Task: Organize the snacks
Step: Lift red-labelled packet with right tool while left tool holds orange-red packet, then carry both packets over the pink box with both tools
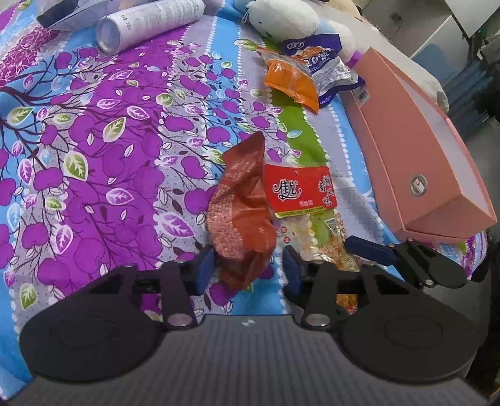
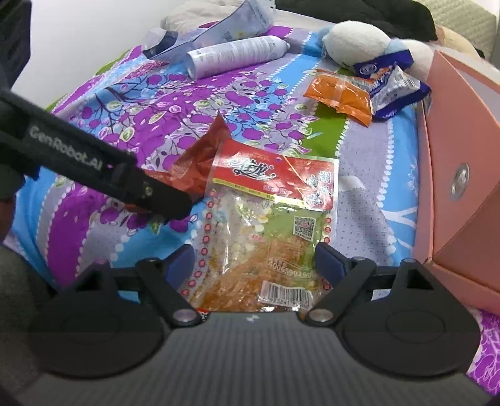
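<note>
A crumpled brown-red snack bag [image 1: 240, 215] lies on the flowered bedspread; my left gripper [image 1: 248, 268] is open with its jaws either side of the bag's near end. Beside it lies a clear packet with a red label [image 1: 300, 190], also in the right wrist view [image 2: 265, 225], where my right gripper [image 2: 254, 265] is open around its near end. The brown-red bag [image 2: 193, 162] shows behind the left gripper's arm [image 2: 93, 168]. An orange packet [image 1: 292, 81] [image 2: 340, 96] and a blue-white packet [image 1: 325, 59] [image 2: 390, 84] lie farther back. A pink box [image 1: 415, 150] [image 2: 462, 162] stands open at the right.
A white spray can [image 1: 147, 25] [image 2: 237, 56] and a pale pouch [image 2: 218, 28] lie at the far side. White plush toys [image 1: 281, 15] [image 2: 356, 43] sit behind the packets. The bed's edge runs just right of the pink box.
</note>
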